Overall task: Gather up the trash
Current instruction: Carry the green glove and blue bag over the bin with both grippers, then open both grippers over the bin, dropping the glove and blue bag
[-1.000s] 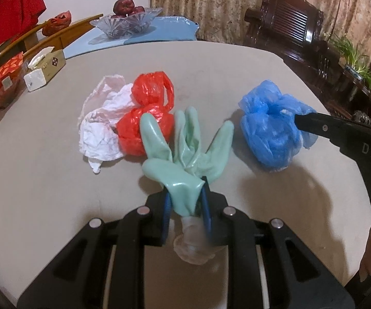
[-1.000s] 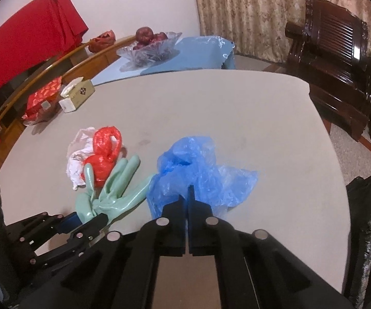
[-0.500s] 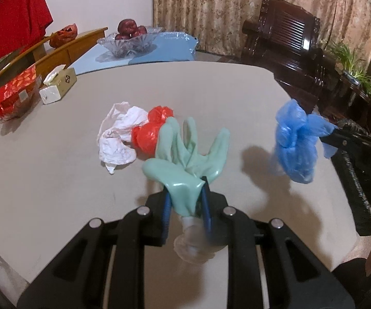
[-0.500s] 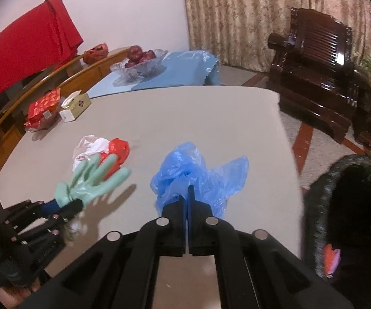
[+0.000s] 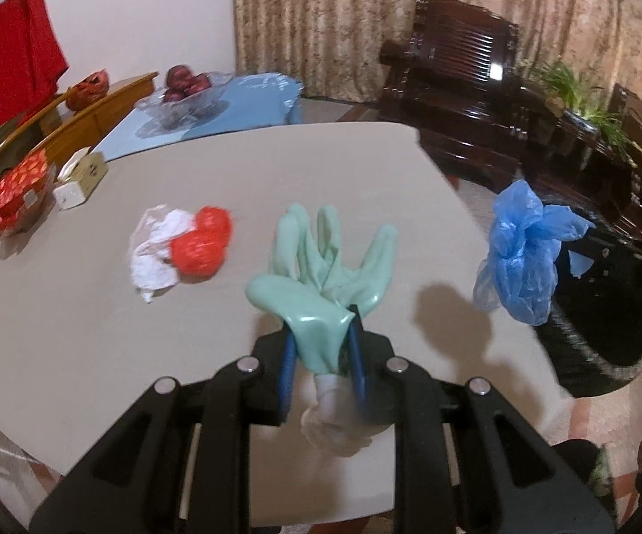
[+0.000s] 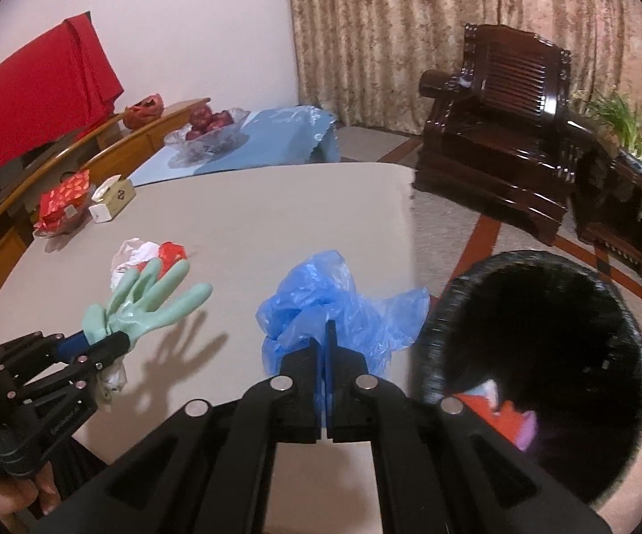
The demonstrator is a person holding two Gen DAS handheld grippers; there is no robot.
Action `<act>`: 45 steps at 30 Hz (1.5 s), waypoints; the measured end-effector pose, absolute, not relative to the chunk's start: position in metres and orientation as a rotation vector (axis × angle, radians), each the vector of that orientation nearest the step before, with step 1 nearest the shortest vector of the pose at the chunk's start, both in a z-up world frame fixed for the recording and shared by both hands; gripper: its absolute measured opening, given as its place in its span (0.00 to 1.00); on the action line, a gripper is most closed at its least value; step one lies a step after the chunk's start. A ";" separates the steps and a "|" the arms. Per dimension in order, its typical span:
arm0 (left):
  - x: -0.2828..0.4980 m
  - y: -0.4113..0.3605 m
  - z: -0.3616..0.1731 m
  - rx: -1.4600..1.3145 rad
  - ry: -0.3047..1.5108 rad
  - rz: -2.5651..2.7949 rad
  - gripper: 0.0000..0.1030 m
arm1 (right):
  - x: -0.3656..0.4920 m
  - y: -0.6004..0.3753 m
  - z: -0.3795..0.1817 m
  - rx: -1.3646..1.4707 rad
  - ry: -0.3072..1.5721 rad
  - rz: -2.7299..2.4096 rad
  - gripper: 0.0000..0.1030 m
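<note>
My left gripper [image 5: 321, 338] is shut on the cuff of a pale green rubber glove [image 5: 321, 276], held in the air above the grey table [image 5: 232, 169]. My right gripper [image 6: 326, 333] is shut on a crumpled blue plastic bag [image 6: 330, 302], which hangs past the table's right edge beside the rim of a black bin [image 6: 534, 356]. The left wrist view shows that bag [image 5: 521, 249] just above the bin [image 5: 597, 342]. A red plastic bag [image 5: 201, 244] and a white crumpled wad [image 5: 154, 258] lie together on the table.
A tissue box [image 5: 80, 173] and a red packet [image 5: 18, 187] sit at the table's far left edge. A glass fruit bowl [image 5: 183, 93] stands on a blue cloth behind. A dark wooden armchair [image 6: 499, 124] and a plant stand beyond the bin, which holds some red and pale scraps.
Both grippers have risen and swung right, carrying the glove and the blue bag off the tabletop. The black bin has come into view under the blue bag.
</note>
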State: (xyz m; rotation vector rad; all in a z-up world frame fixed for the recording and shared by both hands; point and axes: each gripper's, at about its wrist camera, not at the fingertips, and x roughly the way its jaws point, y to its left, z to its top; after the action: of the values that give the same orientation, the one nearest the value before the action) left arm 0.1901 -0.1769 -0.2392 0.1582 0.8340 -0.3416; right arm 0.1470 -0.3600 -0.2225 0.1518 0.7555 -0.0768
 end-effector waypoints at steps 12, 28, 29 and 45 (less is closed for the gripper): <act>0.146 -0.275 -0.234 0.196 0.832 -0.454 0.20 | 0.090 -0.439 -0.213 0.164 0.748 -0.187 0.01; 0.119 -0.406 -0.246 0.227 0.865 -0.557 0.20 | 0.048 -0.550 -0.237 0.204 0.752 -0.288 0.01; 0.120 -0.412 -0.247 0.229 0.868 -0.557 0.20 | 0.048 -0.556 -0.239 0.207 0.754 -0.291 0.01; 0.128 -0.471 -0.301 0.285 0.968 -0.522 0.20 | 0.053 -0.620 -0.306 0.279 0.872 -0.318 0.01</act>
State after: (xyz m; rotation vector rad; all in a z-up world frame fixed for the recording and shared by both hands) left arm 0.1282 -0.4706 -0.3010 0.2852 0.9685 -0.5223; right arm 0.0533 -0.6197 -0.3065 0.2786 0.8721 -0.3176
